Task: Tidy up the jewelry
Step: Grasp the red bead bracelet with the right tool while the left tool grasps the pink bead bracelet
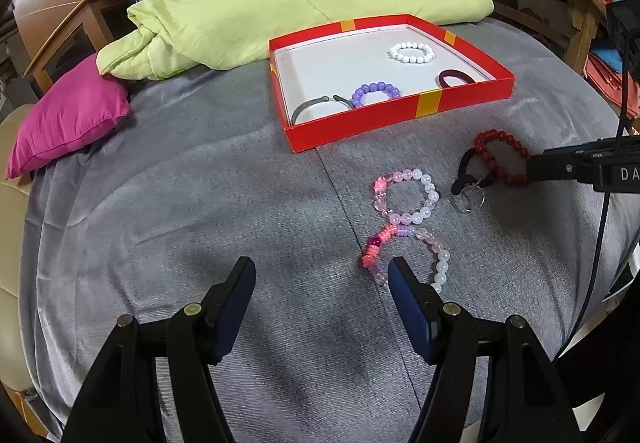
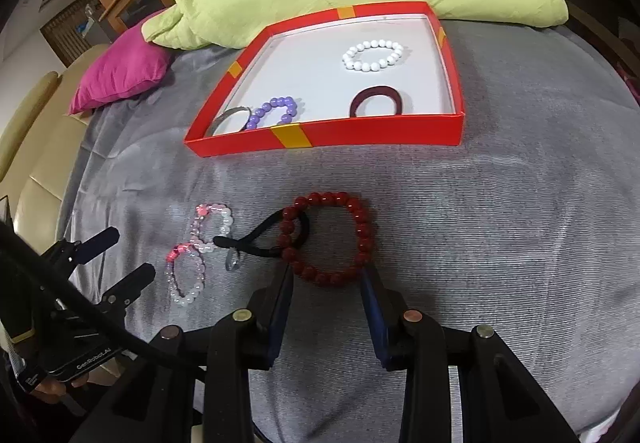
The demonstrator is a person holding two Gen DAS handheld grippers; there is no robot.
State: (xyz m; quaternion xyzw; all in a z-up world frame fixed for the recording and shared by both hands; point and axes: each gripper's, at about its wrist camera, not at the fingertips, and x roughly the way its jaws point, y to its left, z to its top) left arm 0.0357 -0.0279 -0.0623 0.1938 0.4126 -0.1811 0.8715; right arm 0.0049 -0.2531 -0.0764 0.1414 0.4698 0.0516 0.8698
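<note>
I see both fisheye views evenly, softly lit and sharp, soft shadows on the grey woven cloth, edges bowed with dark vignetted corners.
</note>
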